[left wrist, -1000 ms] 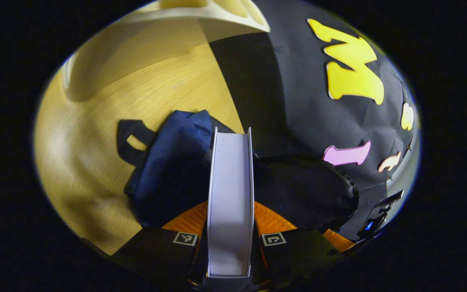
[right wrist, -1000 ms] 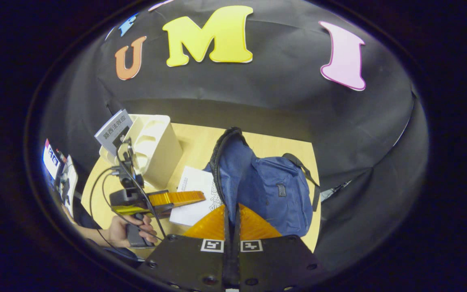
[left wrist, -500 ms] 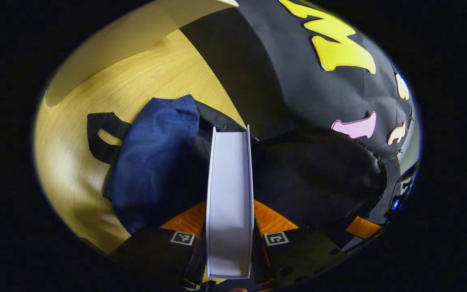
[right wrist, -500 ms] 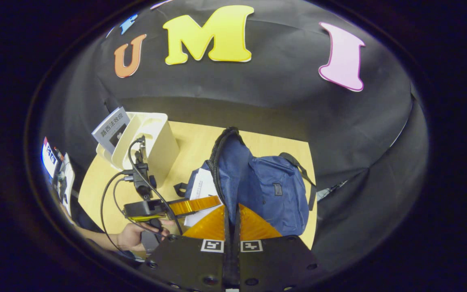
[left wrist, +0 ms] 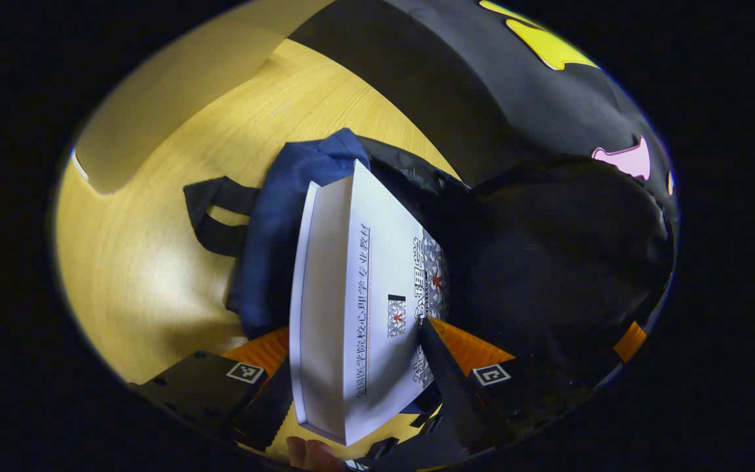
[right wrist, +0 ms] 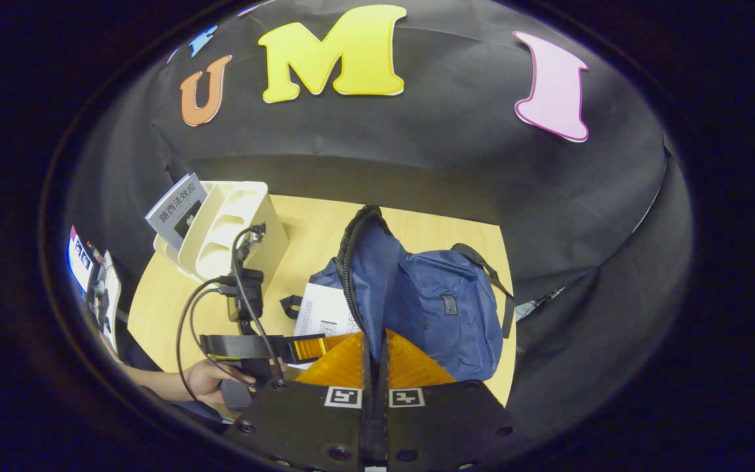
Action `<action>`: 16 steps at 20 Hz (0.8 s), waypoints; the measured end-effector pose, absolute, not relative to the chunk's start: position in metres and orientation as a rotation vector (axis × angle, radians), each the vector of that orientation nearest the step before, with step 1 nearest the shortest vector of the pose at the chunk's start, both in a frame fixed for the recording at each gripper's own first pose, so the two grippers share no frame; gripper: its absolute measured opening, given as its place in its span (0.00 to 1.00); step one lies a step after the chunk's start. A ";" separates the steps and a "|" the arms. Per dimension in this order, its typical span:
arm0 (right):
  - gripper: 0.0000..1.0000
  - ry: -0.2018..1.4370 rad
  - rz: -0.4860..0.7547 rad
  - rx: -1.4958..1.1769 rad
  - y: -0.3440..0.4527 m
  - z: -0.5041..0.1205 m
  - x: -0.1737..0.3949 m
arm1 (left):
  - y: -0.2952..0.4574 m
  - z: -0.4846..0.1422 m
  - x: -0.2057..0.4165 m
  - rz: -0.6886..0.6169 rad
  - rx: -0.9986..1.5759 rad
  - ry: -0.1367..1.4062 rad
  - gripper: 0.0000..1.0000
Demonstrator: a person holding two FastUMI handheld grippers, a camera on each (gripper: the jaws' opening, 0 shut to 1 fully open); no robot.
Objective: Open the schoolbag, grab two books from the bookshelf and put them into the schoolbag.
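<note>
Schoolbag (left wrist: 286, 196): blue, lying on the wooden table (left wrist: 154, 216); its dark mouth gapes to the right of the blue fabric.
Left gripper view, book (left wrist: 351, 295): white, tilted, its far end at the bag's mouth, cover facing right.
Left gripper view, left gripper (left wrist: 351, 357): fingers spread, one on each side of the book; whether both press on it cannot be told.
Right gripper view, right gripper (right wrist: 373, 357): fingers pressed together on the zipper edge (right wrist: 351, 262) of the bag, holding the flap up.
Right gripper view, bookshelf (right wrist: 233, 229): cream, at the table's left, one book (right wrist: 177, 206) leaning in it.
Step in hand: first book entering the bag.
Advice: keep the flap raised; slide the book's far end deep into the mouth before letting go, so it does not catch the zipper.
</note>
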State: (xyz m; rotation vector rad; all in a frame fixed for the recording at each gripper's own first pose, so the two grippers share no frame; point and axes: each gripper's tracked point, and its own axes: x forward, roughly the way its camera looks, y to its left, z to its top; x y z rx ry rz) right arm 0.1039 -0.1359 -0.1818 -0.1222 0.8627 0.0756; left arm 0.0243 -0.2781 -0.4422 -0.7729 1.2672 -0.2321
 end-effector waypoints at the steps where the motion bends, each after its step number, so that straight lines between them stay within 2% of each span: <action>1: 0.00 0.864 0.076 -0.120 -0.135 -0.183 0.104 | -0.268 -0.440 0.023 -0.210 -0.731 1.281 0.99; 3: 0.00 0.868 0.079 -0.119 -0.133 -0.186 0.104 | -0.253 -0.434 0.019 -0.174 -0.672 1.314 0.99; 4: 0.03 0.870 0.082 -0.120 -0.131 -0.188 0.104 | -0.250 -0.433 0.019 -0.169 -0.645 1.318 0.99; 6: 0.03 0.872 0.084 -0.124 -0.128 -0.189 0.103 | -0.238 -0.433 0.013 -0.139 -0.547 1.351 0.99; 7: 0.00 0.872 0.084 -0.127 -0.127 -0.190 0.102 | -0.235 -0.430 0.015 -0.135 -0.507 1.338 0.99; 13: 0.00 0.871 0.073 -0.123 -0.126 -0.191 0.102 | -0.194 -0.379 0.038 -0.124 -0.200 1.168 0.99; 14: 0.03 0.871 0.073 -0.121 -0.126 -0.191 0.102 | -0.186 -0.365 0.043 -0.129 -0.156 1.120 0.99; 16: 0.00 0.874 0.072 -0.117 -0.126 -0.193 0.102 | -0.175 -0.325 0.057 -0.150 -0.090 0.971 0.99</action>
